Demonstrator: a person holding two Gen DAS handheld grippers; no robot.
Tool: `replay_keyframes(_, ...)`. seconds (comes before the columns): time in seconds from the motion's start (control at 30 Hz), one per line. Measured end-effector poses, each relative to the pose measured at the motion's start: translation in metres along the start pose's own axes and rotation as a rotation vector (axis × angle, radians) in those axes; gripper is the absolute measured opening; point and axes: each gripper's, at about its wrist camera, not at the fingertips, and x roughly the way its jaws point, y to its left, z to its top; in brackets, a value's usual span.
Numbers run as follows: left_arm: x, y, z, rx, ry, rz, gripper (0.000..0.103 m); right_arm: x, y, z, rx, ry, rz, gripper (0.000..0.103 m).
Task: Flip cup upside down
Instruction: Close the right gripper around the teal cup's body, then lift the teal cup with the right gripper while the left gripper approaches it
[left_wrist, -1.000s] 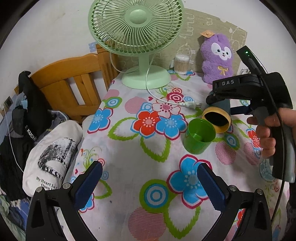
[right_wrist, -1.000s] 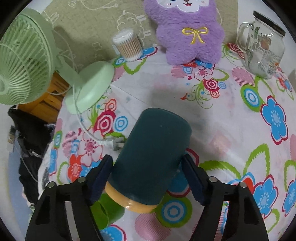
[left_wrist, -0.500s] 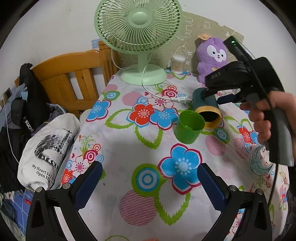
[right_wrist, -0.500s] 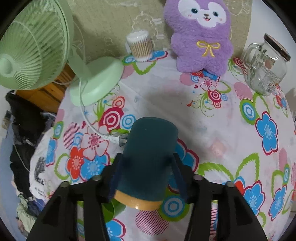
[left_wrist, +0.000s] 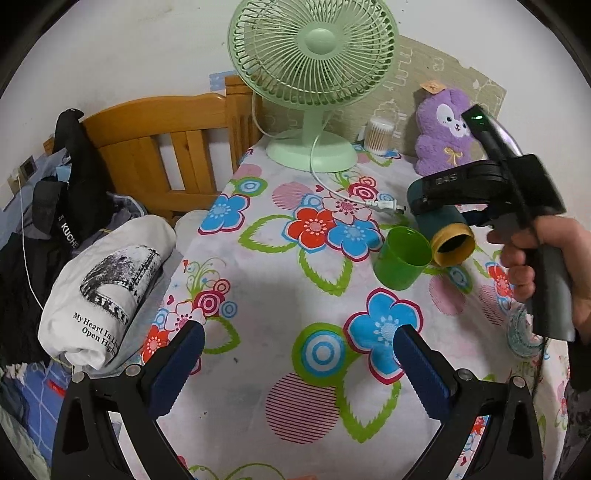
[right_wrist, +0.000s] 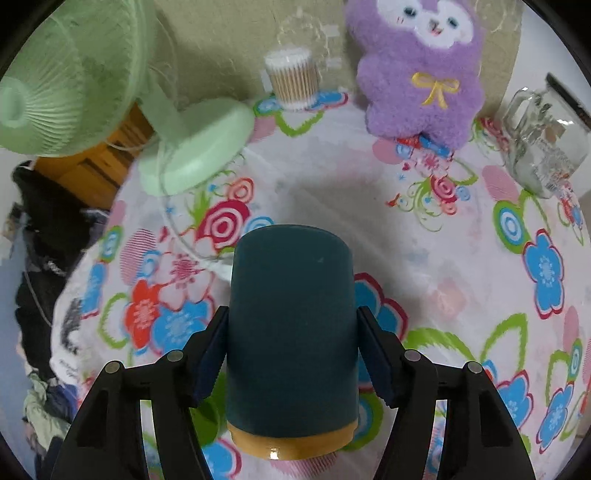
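My right gripper (right_wrist: 291, 354) is shut on a dark teal cup (right_wrist: 291, 332) with a yellow rim. It holds the cup above the floral tablecloth (left_wrist: 280, 295), tilted, with the base pointing away and the rim toward the camera. In the left wrist view the same cup (left_wrist: 443, 229) hangs tipped with its open mouth facing down and forward, right beside an upright green cup (left_wrist: 402, 258). My left gripper (left_wrist: 299, 354) is open and empty, low over the near part of the table.
A green desk fan (left_wrist: 314, 74) with its cord and plug (left_wrist: 384, 205) stands at the back. A cotton swab jar (right_wrist: 293, 79), a purple plush toy (right_wrist: 421, 66) and a glass jar mug (right_wrist: 539, 144) line the far side. A wooden chair (left_wrist: 166, 147) and folded clothes (left_wrist: 107, 288) lie left.
My right gripper has turned the teal cup and carried it a little farther back and up, from leaning left to straight. The left gripper has drawn back from the cups, still open.
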Motion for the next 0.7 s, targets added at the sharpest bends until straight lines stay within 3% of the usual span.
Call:
replay_keyframes(0.2, -0.009, -0.002, -0.005, -0.002, -0.009, -0.031, 0.103, -0.060, 0.001, -0.032, -0.045, -0.058, 0.113, 0.068)
replay_keyframes(0.33, -0.022, -0.004, -0.013, -0.015, -0.021, -0.068, 0.103, -0.089, 0.016, -0.080, -0.151, -0.072, 0.131, 0.068)
replay_keyframes(0.53, -0.035, -0.006, -0.023, -0.053, -0.026, -0.100, 0.103, -0.081, 0.027, -0.149, -0.199, 0.004, 0.163, 0.068)
replay_keyframes(0.7, -0.041, -0.012, -0.028, -0.057, -0.019, -0.097, 0.103, -0.067, 0.039, -0.177, -0.235, 0.039, 0.101, 0.069)
